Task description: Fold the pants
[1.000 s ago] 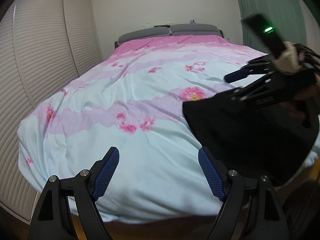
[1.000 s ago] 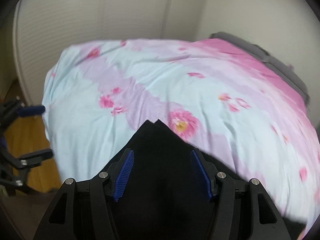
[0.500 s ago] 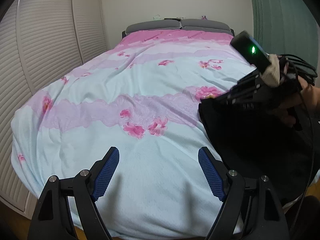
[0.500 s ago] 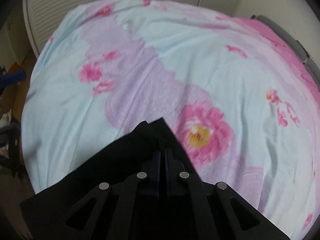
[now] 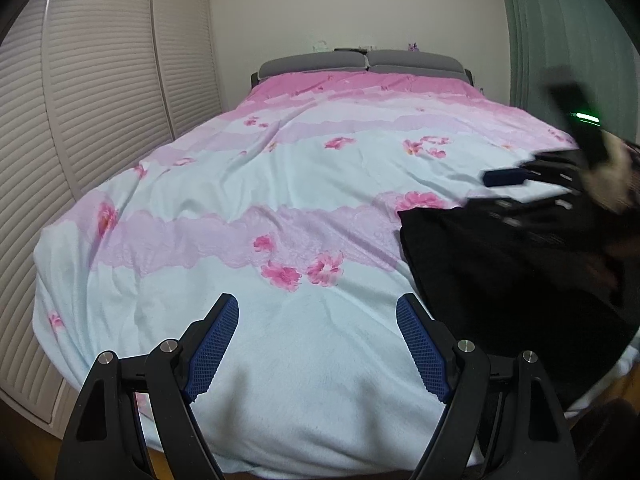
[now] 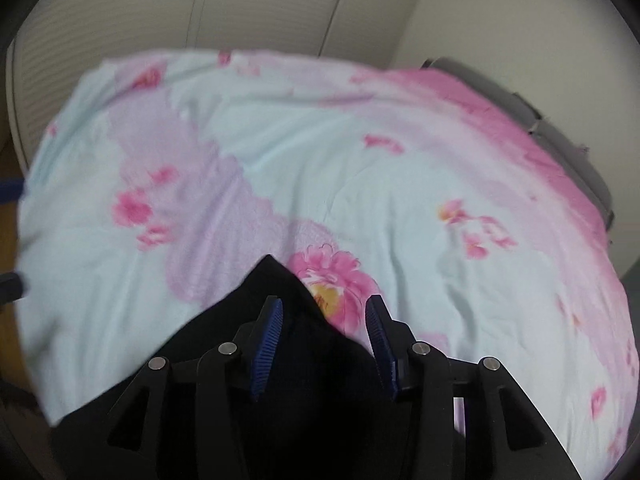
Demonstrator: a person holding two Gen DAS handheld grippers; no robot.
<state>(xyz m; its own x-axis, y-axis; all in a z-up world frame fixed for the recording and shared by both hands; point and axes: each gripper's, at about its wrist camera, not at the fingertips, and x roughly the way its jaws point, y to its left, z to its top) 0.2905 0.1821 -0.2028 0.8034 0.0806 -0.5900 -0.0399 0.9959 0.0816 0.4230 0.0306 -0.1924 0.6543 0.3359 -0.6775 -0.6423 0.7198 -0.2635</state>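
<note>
The black pants (image 5: 508,280) lie on the right side of the bed, near its foot, and hang over the edge. In the right wrist view a corner of the pants (image 6: 276,280) points up the bed between the fingers. My right gripper (image 6: 324,312) is open just above that corner; it also shows, blurred, in the left wrist view (image 5: 500,188). My left gripper (image 5: 318,312) is open and empty above the foot of the bed, left of the pants.
The bed carries a light blue and pink flowered cover (image 5: 280,184). A grey headboard (image 5: 360,62) stands at the far end. White slatted wardrobe doors (image 5: 80,92) run along the left. A green curtain (image 5: 560,32) hangs at the right.
My right gripper was shut on the pants corner half a second ago and is now open, the corner lying on the bed. My left gripper has stayed open.
</note>
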